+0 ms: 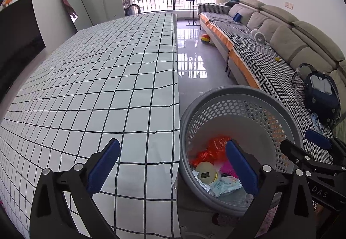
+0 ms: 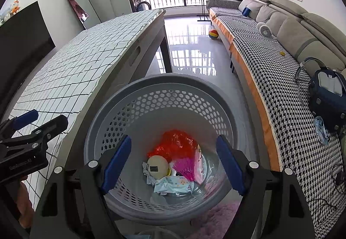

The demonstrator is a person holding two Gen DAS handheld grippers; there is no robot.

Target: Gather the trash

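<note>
A grey perforated basket (image 1: 237, 96) (image 2: 173, 81) stands on the floor beside the table. It holds a crumpled red plastic bag (image 2: 175, 144), a round cream-coloured lid (image 2: 157, 166), a pink wrapper (image 2: 187, 167) and a pale blue packet (image 2: 175, 185). My left gripper (image 1: 173, 148) is open and straddles the table's edge and the basket's rim, with nothing between its blue pads (image 1: 103, 165). Directly above the basket's mouth hangs my right gripper (image 2: 174, 141), open and empty. Each gripper also shows in the other's view: the right gripper (image 1: 298, 139) and the left gripper (image 2: 47, 118).
The table (image 1: 97, 87) has a white cloth with a dark grid. A long sofa (image 1: 270, 44) with a houndstooth cover runs along the right, with a dark blue bag (image 1: 322, 94) on it. A coloured ball (image 1: 205, 39) lies on the glossy floor. A hand (image 2: 21, 202) shows lower left.
</note>
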